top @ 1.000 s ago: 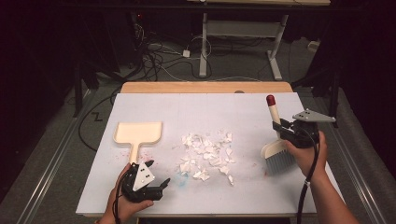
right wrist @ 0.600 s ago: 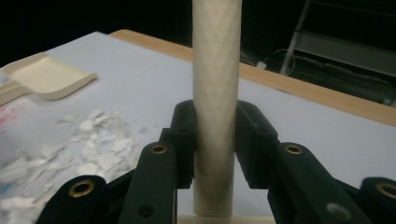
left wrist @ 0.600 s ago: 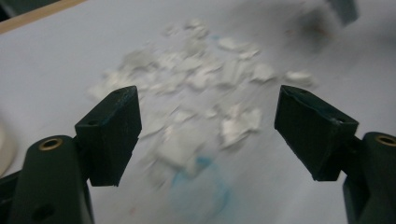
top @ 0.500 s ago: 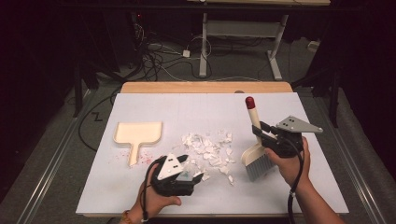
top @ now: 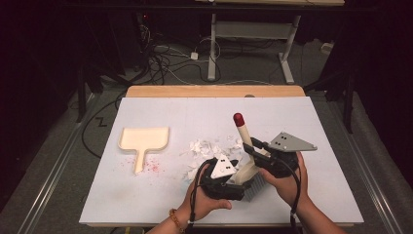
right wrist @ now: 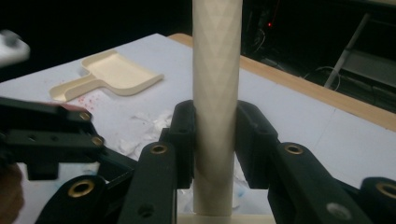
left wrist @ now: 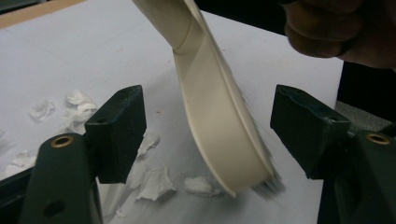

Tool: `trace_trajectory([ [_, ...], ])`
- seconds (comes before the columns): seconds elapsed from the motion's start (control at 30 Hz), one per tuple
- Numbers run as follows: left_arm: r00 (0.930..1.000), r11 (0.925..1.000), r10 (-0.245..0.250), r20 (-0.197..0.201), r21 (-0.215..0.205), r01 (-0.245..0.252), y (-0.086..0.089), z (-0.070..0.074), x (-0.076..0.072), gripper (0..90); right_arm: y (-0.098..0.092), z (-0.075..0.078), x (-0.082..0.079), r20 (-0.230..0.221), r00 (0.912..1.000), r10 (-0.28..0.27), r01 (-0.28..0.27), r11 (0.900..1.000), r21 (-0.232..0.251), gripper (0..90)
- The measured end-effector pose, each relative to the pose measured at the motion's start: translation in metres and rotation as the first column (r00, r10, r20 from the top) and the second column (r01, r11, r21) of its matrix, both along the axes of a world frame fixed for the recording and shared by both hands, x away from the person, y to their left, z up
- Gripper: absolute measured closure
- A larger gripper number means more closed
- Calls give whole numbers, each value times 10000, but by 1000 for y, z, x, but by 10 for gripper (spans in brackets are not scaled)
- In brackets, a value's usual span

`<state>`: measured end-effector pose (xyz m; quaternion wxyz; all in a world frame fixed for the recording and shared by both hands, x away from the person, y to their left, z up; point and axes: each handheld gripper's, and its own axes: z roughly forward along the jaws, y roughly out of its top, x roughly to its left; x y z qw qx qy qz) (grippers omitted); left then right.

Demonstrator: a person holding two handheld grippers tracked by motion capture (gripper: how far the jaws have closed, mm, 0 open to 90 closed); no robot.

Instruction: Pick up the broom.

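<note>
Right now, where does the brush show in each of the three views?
High view: the brush stands right of centre near the front edge, red-tipped handle up, bristles down.
Left gripper view: its cream head runs down the middle, between the two jaws.
Right gripper view: its handle rises through the centre, clamped by the jaws.
Shared landmark: the paper scraps.

The high view looked forward and down on the white table (top: pixel 160 200) from above the person's side. Each gripper view sat close behind its own jaws (nearly at table level). All three shared the brush (top: pixel 246 168) (left wrist: pixel 219 126) (right wrist: pixel 217 93) and paper scraps (top: pixel 207 148) (left wrist: pixel 154 184) (right wrist: pixel 149 119).
</note>
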<state>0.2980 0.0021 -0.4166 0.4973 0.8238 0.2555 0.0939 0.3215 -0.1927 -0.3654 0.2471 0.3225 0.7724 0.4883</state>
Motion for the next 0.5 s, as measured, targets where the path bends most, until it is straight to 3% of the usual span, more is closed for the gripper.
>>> trace_trajectory([
  [0.17,9995,9997,-68,-309,-244,60,2,-6,6,370,5,2,-7,301,9995,88,-93,9998,184,712],
  [0.2,9995,9994,-69,-301,-341,59,4,-6,6,385,7,3,-8,249,9995,203,-205,9998,67,711],
  [0.4,9998,9969,-151,-95,-780,143,12,-4,6,536,7,6,-13,463,9988,163,-184,9988,446,711],
  [0.5,10000,9973,36,-3,-735,-36,16,-3,7,601,6,9,-16,544,9984,143,-173,9983,548,710],
])
